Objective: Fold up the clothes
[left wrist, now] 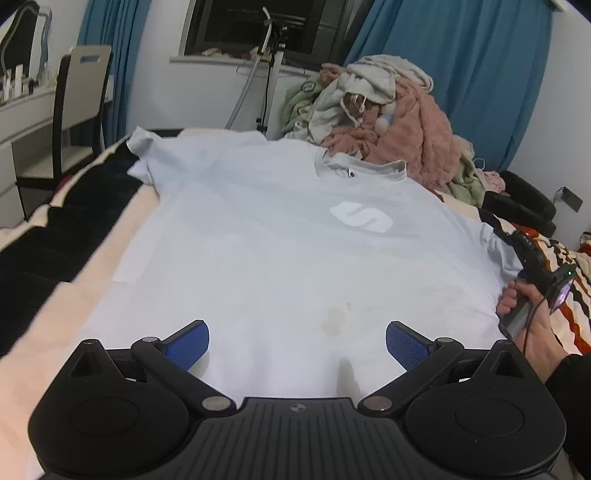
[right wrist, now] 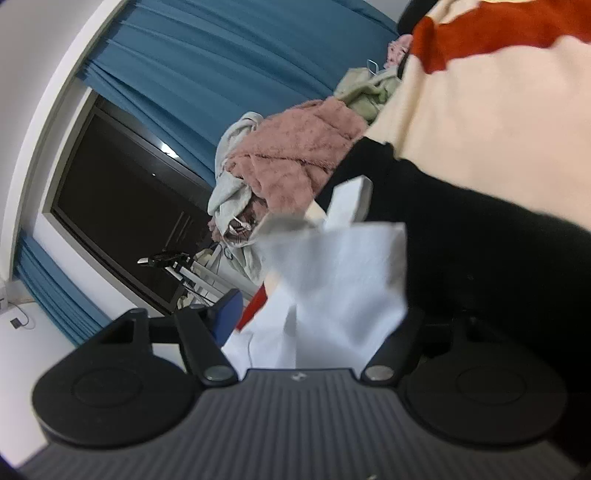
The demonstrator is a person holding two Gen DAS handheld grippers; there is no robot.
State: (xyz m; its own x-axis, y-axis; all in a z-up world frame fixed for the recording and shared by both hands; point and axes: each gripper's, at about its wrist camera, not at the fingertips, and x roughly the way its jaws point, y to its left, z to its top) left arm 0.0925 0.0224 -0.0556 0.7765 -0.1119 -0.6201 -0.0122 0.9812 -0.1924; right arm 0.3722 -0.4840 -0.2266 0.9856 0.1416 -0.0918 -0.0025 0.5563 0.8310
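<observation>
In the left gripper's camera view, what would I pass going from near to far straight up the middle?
Left gripper → yellowish stain → white logo on the T-shirt → collar → dark window.

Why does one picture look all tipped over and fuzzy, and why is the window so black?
Right wrist view: the camera is rolled sideways, and the white shirt cloth close to the lens is smeared with blur. Left wrist view: sharper, though the fisheye bends the blue curtains. The window is black in both, and the light falls evenly on the bed.

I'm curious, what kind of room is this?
Most likely a bedroom. A T-shirt is spread on a bed, a pile of clothes sits behind it, and blue curtains frame a dark window.
</observation>
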